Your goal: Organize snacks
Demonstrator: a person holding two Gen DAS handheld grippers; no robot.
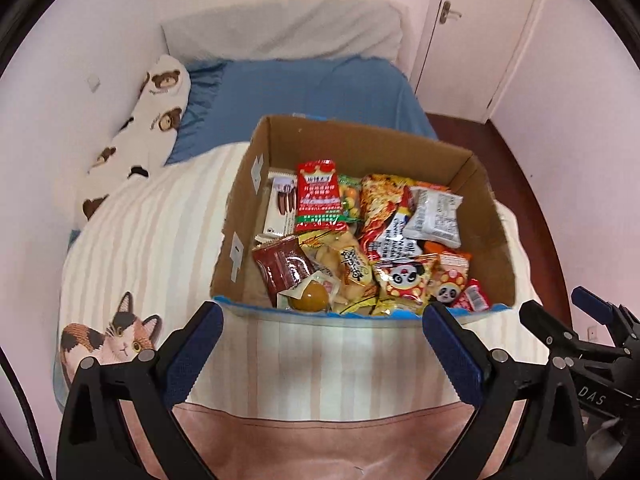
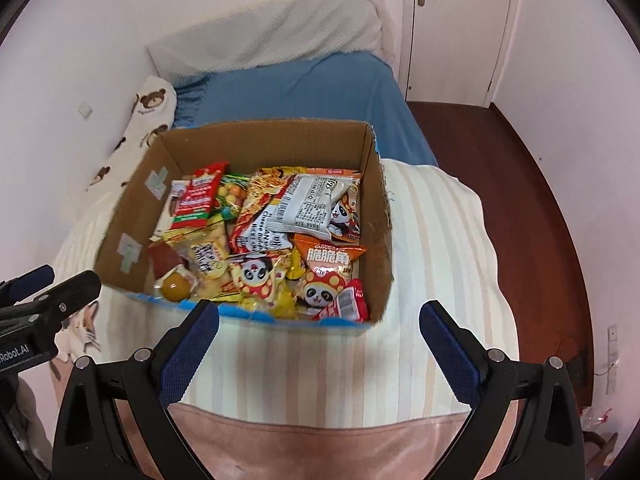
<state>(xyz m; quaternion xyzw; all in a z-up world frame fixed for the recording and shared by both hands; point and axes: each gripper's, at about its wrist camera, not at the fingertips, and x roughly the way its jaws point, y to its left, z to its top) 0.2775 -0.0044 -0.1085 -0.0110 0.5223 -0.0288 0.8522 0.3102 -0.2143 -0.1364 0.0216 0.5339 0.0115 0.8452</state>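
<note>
Striped blanket (image 1: 320, 360) before snack box (image 1: 360, 140)

An orange chip bag (image 2: 330, 258) in the box carried "脆脆角" in large white characters, with small lettering above it too blurred to make out. A red-and-white packet (image 2: 262, 236) beside it showed the word "Cheese" among other blurred black lettering. The right gripper's body (image 1: 592, 394) bore "DAS" in the left wrist view, and the left gripper's body (image 2: 16, 354) bore "Robot.AI" in the right wrist view.
</note>
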